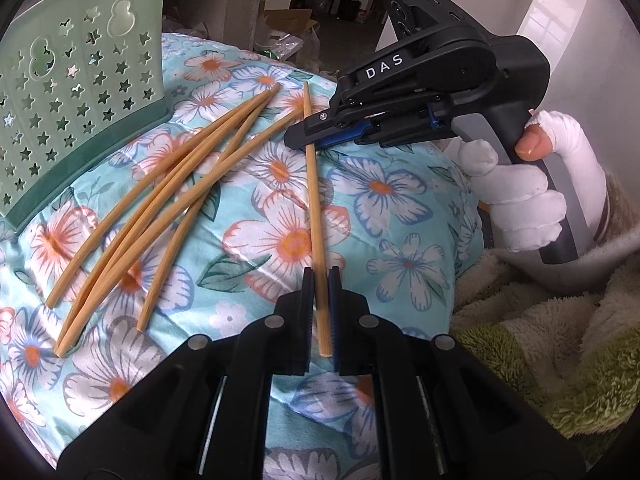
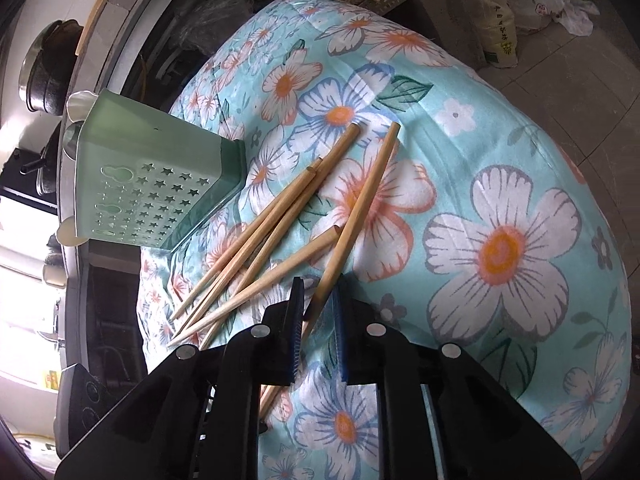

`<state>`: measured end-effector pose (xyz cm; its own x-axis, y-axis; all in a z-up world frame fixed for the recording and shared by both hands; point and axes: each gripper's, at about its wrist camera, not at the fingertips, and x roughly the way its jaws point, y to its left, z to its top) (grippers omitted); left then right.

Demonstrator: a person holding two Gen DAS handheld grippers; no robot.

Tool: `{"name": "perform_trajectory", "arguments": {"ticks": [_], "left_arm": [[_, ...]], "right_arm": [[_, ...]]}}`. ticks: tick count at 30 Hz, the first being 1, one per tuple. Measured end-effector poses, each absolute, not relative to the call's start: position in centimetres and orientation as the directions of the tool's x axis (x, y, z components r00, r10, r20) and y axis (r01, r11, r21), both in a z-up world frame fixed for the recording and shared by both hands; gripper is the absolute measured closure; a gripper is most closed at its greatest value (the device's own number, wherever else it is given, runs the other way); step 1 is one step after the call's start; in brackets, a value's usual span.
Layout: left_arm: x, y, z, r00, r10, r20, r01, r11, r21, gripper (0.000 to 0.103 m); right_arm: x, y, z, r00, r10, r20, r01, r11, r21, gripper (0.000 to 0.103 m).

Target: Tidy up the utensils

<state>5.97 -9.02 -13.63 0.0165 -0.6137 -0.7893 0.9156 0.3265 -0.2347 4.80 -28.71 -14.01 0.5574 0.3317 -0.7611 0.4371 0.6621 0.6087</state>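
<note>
Several bamboo chopsticks (image 1: 168,200) lie fanned on a floral quilt (image 1: 400,208). One chopstick (image 1: 316,216) lies apart, running toward me. My left gripper (image 1: 320,276) is shut on its near end. My right gripper (image 1: 304,138) shows in the left wrist view at the chopstick's far part, its fingers either side of it. In the right wrist view that chopstick (image 2: 360,208) passes between my right gripper's (image 2: 318,284) fingers, which stand a little apart from it. A green perforated utensil holder (image 1: 68,92) stands tilted at the left; it also shows in the right wrist view (image 2: 156,184).
A fleece blanket (image 1: 560,344) lies to the right of the quilt. A white-gloved hand (image 1: 520,200) holds the right gripper's handle. Bags (image 2: 500,20) sit on the tiled floor beyond the quilt. A dark pot (image 2: 48,76) stands behind the holder.
</note>
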Motion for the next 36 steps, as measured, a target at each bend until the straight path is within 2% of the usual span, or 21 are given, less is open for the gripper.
{"name": "perform_trajectory", "arguments": {"ticks": [7,11,14,16,19,25,30,36], "left_arm": [[7.0,-8.2,-11.6,0.039,-0.655,-0.755,0.905,0.343,-0.251,0.091],[8.6,-8.6,-10.2,0.113,-0.667,-0.736,0.9,0.382,-0.208,0.091],[9.0,-10.0,-9.3,0.177,-0.653,-0.737,0.913,0.388,-0.124,0.087],[8.8,-11.5,-9.1,0.229,-0.627,-0.745,0.93,0.366,-0.021,0.083],[7.9,-13.9,-9.5,0.303,-0.578,-0.757,0.943,0.297,0.151,0.083],[7.4,-17.3,-11.4,0.335,-0.519,-0.787,0.942,0.185,0.279,0.083],[7.9,-18.6,-12.2,0.329,-0.496,-0.804,0.944,0.162,0.286,0.083],[8.6,-19.6,-13.2,0.305,-0.471,-0.827,0.952,0.158,0.261,0.089]], "right_arm": [[3.8,-29.1,-13.7,0.561,0.316,-0.766,0.459,0.651,0.604,0.092],[2.3,-30.0,-13.5,0.56,0.289,-0.777,0.485,0.646,0.59,0.092],[1.5,-30.5,-13.6,0.561,0.283,-0.778,0.494,0.639,0.59,0.091],[1.3,-30.9,-13.7,0.566,0.29,-0.772,0.498,0.626,0.6,0.091],[1.2,-31.5,-13.8,0.571,0.298,-0.765,0.497,0.615,0.611,0.091],[1.8,-31.9,-14.1,0.574,0.336,-0.747,0.479,0.602,0.639,0.092],[1.7,-32.2,-14.3,0.577,0.36,-0.733,0.465,0.594,0.657,0.091],[2.0,-32.7,-14.7,0.577,0.39,-0.718,0.466,0.564,0.682,0.092]]}}
